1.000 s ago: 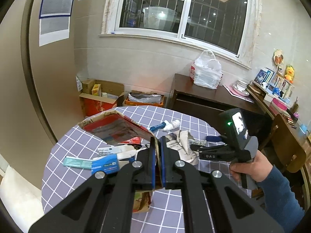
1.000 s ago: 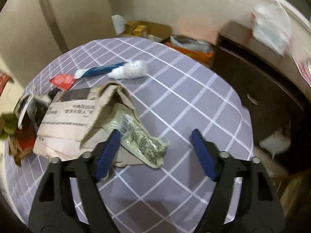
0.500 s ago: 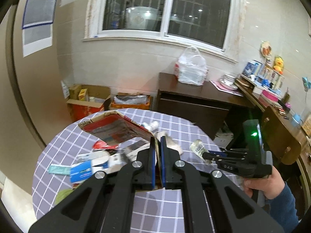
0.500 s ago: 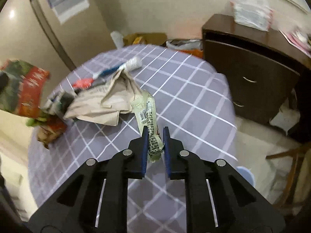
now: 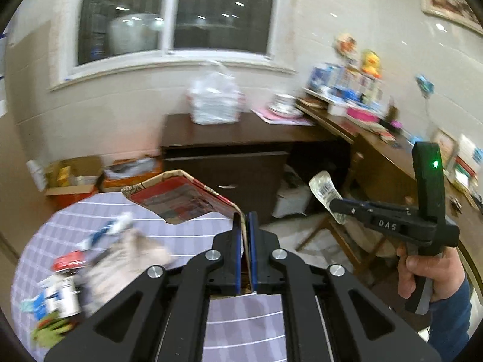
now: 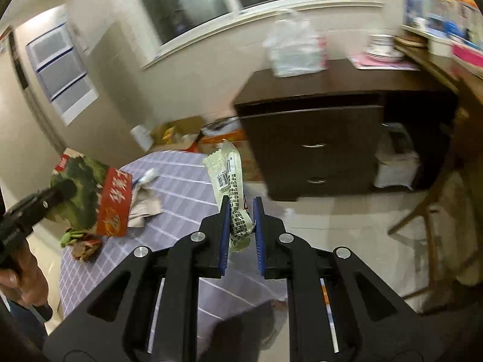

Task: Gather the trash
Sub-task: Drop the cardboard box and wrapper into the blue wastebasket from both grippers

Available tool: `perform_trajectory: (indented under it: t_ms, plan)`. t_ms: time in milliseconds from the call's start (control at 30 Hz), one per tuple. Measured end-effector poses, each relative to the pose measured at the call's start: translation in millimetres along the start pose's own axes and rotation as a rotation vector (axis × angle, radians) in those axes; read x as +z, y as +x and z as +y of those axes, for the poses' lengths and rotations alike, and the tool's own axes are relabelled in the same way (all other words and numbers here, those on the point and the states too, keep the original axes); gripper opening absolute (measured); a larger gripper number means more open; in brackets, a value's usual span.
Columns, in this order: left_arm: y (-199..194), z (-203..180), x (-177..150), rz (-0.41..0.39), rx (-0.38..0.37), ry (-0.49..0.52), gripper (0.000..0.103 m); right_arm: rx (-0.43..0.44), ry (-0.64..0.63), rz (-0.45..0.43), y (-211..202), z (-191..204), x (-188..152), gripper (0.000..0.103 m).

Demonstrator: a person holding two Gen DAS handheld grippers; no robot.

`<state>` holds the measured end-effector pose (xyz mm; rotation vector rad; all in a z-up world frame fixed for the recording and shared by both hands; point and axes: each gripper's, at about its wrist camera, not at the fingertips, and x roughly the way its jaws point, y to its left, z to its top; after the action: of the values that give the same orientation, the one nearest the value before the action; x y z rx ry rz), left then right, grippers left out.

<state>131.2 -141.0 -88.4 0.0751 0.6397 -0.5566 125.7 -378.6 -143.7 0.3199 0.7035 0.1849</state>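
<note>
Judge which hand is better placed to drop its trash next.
Probably right: the right tool holds the wrapper already beyond the table over the floor; the left tool and its flattened carton hang above the tabletop.

Crumpled pale wrapper (image 6: 231, 193) w/ barcode, upright, aloft; flattened red carton (image 5: 181, 200) tilted, aloft above table.

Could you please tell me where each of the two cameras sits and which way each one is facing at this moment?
Left wrist: sits on the left gripper, looking forward and down along its fingers, shut on a flattened red carton, toward the checked table and dark cabinet; the right hand shows.
Right wrist: sits on the right gripper, looking along fingers shut on a pale wrapper, toward the same cabinet; the left hand shows at left.
Shared: table, cabinet, window, white bag, carton, wrapper and the other gripper.
</note>
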Motion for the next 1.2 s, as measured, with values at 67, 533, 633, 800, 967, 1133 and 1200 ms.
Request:
perform_trajectory:
  t_ms: [67,533,633,800,967,1133,1200]
  plan:
    - [20.2,-23.3,-0.7,0.030,-0.041,0.033,0.004,-0.030,0.050,0.000,-7.8,-23.6,-7.7,0.015]
    - [185.5,-146.2,-47.0,0.347,-0.185,0.200,0.005,-0.153,0.370,0.160,39.5,-157.6,-86.8,0.015]
    - [216.2,-154.5,-55.6,0.411,-0.189,0.234,0.012,-0.158,0.418,0.181,56.3,-173.4,-93.6,0.020]
    - [224.6,-148.2,-51.6,0.377,-0.102,0.240,0.083,-0.167,0.484,0.186,63.4,-186.4,-102.3,0.077]
    - [211.3,-132.6,-43.1,0.346,-0.060,0.221,0.088,-0.213,0.495,0.171,55.8,-187.8,-101.1,0.097]
    - [184.6,-120.7,-33.1,0.281,-0.038,0.214,0.090,-0.245,0.473,0.153,45.5,-178.1,-92.6,0.097]
    - [175.3,-117.6,-29.8,0.258,-0.037,0.211,0.091,-0.241,0.464,0.142,41.0,-171.0,-87.6,0.097]
